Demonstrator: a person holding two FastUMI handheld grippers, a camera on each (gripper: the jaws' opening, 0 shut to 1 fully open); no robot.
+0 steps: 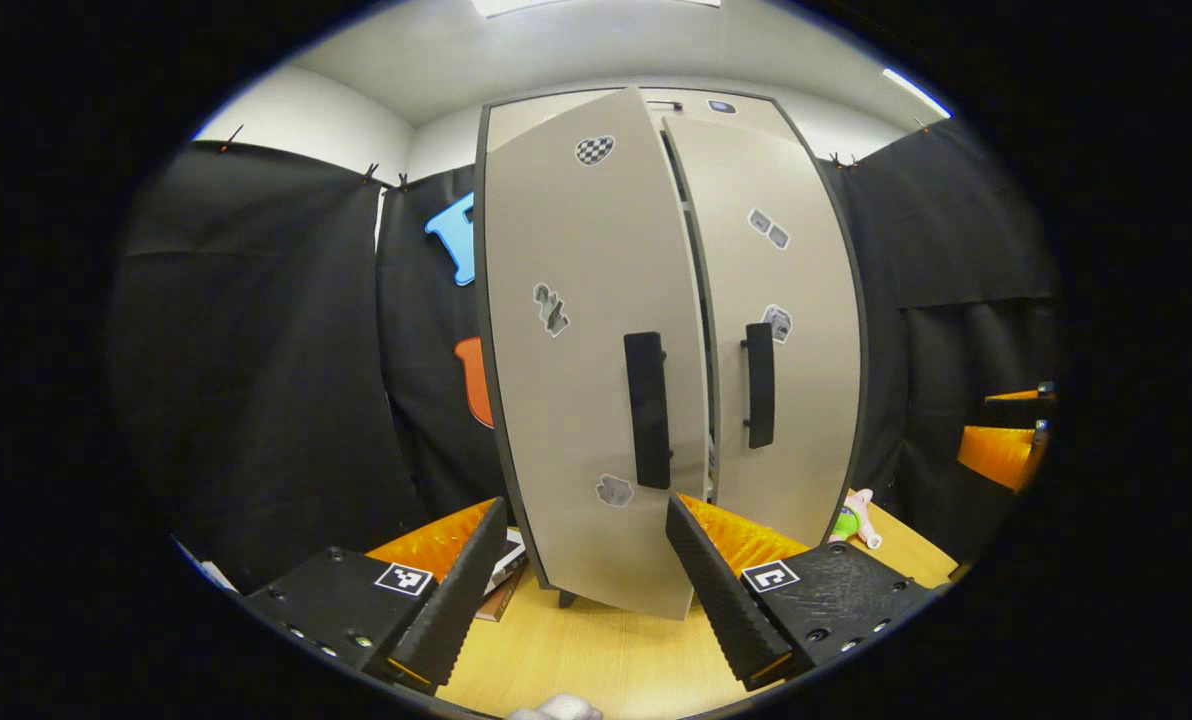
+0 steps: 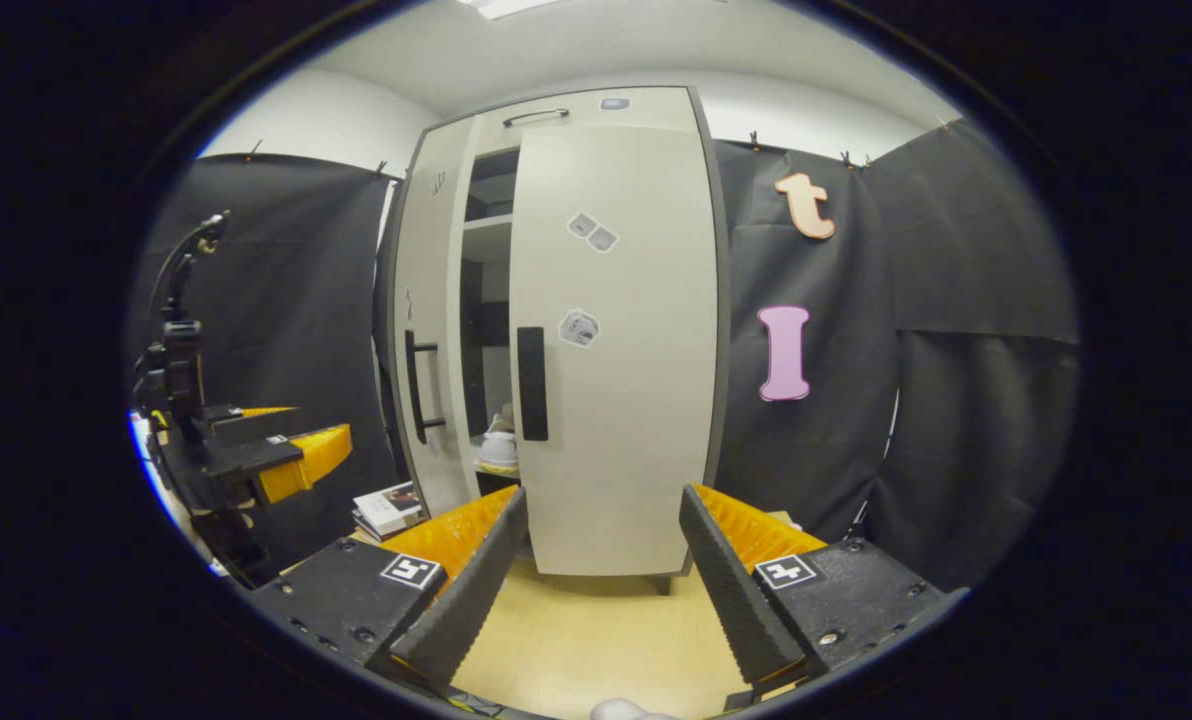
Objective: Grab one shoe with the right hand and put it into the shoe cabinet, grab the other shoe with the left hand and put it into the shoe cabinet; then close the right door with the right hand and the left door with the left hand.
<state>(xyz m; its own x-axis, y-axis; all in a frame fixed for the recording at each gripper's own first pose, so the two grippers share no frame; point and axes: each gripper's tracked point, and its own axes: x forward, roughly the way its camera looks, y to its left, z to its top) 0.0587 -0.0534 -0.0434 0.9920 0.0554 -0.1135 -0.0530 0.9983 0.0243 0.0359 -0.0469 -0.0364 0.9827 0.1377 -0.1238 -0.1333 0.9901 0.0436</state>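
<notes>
Beige left door (image 1: 586,340) ajar | ahead of left hand-held gripper (image 1: 586,590) | fingers apart

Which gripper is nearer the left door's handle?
Left. The left gripper faces the left door's handle close up; the right gripper fronts the right door, farther off.

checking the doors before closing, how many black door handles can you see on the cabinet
2: one on the left door, which stands ajar, and one on the right door, which looks shut. A thinner bar sits atop the cabinet.
</notes>
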